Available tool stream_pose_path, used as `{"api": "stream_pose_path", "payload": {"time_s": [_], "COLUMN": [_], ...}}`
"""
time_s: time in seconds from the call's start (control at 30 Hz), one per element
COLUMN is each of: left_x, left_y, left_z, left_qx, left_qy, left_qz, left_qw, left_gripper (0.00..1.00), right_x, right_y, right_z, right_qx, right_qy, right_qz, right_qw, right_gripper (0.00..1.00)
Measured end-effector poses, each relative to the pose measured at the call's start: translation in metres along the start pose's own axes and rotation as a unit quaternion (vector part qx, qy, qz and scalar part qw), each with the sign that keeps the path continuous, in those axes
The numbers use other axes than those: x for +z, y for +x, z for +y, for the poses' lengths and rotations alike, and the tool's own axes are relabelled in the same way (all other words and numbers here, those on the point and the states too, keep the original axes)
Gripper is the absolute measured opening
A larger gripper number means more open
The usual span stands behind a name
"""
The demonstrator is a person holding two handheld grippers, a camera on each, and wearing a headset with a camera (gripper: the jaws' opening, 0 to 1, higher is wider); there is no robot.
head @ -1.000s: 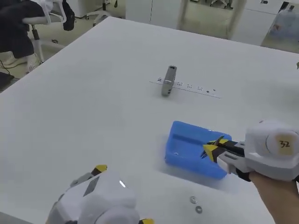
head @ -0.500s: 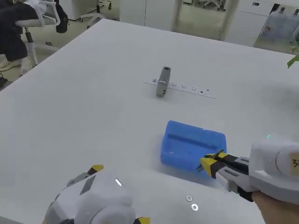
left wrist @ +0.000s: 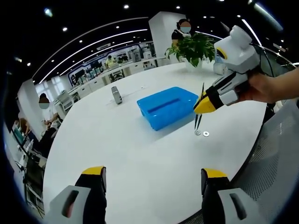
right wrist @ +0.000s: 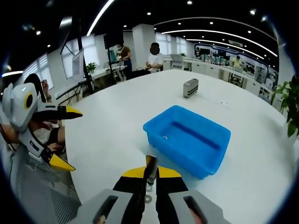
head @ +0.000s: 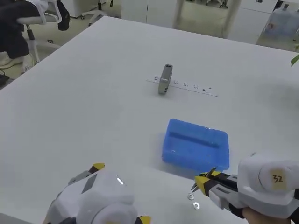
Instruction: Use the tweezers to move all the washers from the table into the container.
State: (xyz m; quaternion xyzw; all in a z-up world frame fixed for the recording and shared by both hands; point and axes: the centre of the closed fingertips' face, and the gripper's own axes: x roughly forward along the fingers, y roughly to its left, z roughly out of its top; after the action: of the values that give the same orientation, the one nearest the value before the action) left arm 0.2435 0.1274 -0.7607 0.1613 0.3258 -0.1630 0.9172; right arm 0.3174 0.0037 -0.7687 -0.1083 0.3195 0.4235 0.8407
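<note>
A blue container (head: 196, 144) sits near the table's front right; in the right gripper view the container (right wrist: 187, 137) holds one small washer (right wrist: 164, 137). Two washers (head: 190, 197) lie on the table just in front of it, also seen as the washers (left wrist: 202, 133) in the left gripper view. My right gripper (head: 202, 179) is shut on thin tweezers (left wrist: 200, 114), whose tips hang just above those washers. The tweezers (right wrist: 150, 169) stick out between the closed jaws, with a washer (right wrist: 148, 199) below them. My left gripper (head: 119, 193) stands open at the front left, holding nothing.
A grey metal block (head: 164, 79) stands beside a flat white power strip (head: 194, 87) at the table's middle. Office chairs (head: 42, 18) stand off the far left corner. A potted plant (left wrist: 196, 46) sits at the table's far end. People stand in the background.
My right gripper has drawn back from over the blue container toward the table's near edge and lowered the tweezers over the two washers. The left gripper has stayed put.
</note>
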Motion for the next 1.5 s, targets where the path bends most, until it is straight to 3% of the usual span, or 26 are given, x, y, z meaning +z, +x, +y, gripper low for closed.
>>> {"api": "stream_pose_path", "payload": {"time_s": [1.1,1.33,1.5], "left_x": [-0.0021,-0.0021,-0.0013], "left_y": [0.0002,0.0000,-0.0005], "left_z": [-0.0011,-0.0010,-0.0007], "left_qx": [-0.001,0.000,0.001], "left_qy": [0.006,0.008,0.011], "left_qz": [0.007,0.006,0.005], "left_qw": [1.0000,0.9999,0.9999], "left_gripper": [0.84,0.84,0.83], "right_x": [-0.0012,-0.0010,-0.0005], "right_y": [0.0068,0.0078,0.0084], "right_z": [0.0028,0.0098,0.0074], "right_qx": [-0.003,-0.010,-0.010], "right_qy": [0.000,-0.036,-0.040], "right_qz": [0.001,0.008,0.008], "right_qw": [1.0000,0.9993,0.9991], "right_gripper": [0.03,0.01,0.01]}}
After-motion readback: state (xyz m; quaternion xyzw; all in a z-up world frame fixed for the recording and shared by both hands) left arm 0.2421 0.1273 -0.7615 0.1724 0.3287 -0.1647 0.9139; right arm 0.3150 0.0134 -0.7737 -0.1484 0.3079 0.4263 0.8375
